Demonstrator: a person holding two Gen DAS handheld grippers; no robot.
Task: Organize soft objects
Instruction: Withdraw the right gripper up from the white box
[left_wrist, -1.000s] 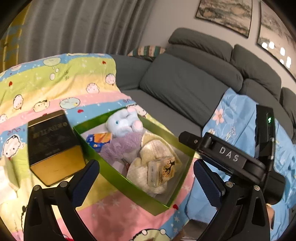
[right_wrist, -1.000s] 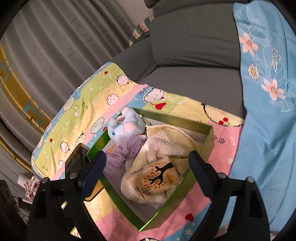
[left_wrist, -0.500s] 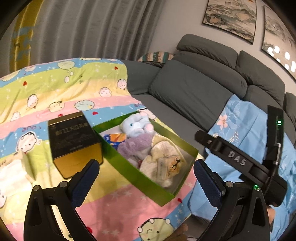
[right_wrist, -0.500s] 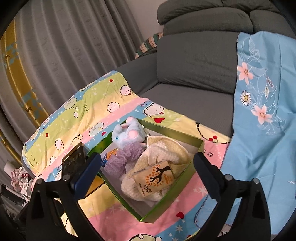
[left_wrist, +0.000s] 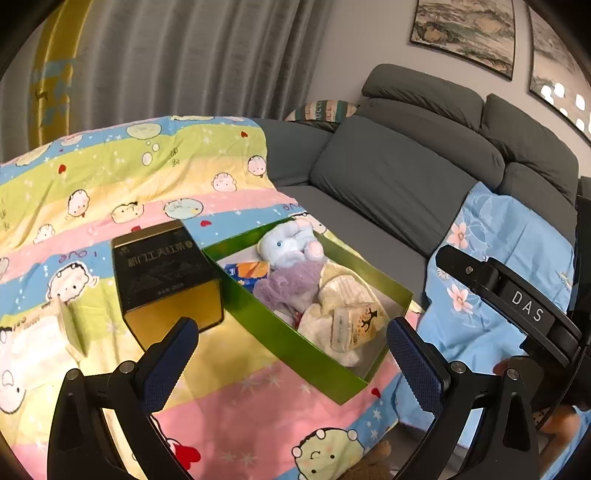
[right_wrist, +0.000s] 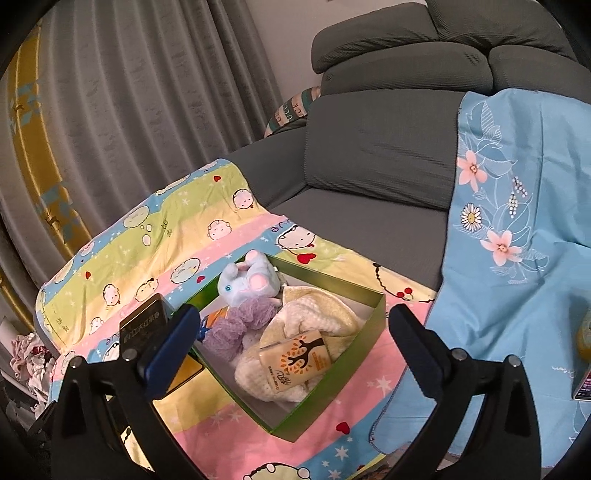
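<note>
- A shallow rectangular green box (left_wrist: 280, 343) of glossy card, white inside, sits on a smooth cartoon-print blanket (left_wrist: 122, 173) striped pink, yellow, green and blue.
- Inside the box lie 4 soft things: 1 pale-blue plush toy (left_wrist: 291, 243) with pink feet at the far end, 1 frilly purple mesh puff (left_wrist: 288, 282) beside it, 1 nubbly cream towel (left_wrist: 343, 291) bunched in the near half, and 1 soft tissue pack (right_wrist: 297, 360) with an orange tree print lying on the towel.
- A flat blue-and-orange packet (left_wrist: 249, 269) shows under the puff; its print is too small to read.
- 1 boxy tin (left_wrist: 166, 273), black lid and gold sides, stands just beside the box's left wall; the lid bears gold Chinese characters.
- The left gripper (left_wrist: 291, 358) hovers on the near side of the box, its 2 blue dimpled pads (left_wrist: 168, 363) spread wide with nothing between them.
- The right gripper (right_wrist: 293, 350) is also spread wide and empty; seen from the left wrist camera, its black body carries white letters "DAS".
- A light-blue floral sheet (right_wrist: 517, 221) drapes the ribbed grey sofa (left_wrist: 399, 173).
- 2 framed landscape pictures (left_wrist: 465, 33) hang on the wall.
</note>
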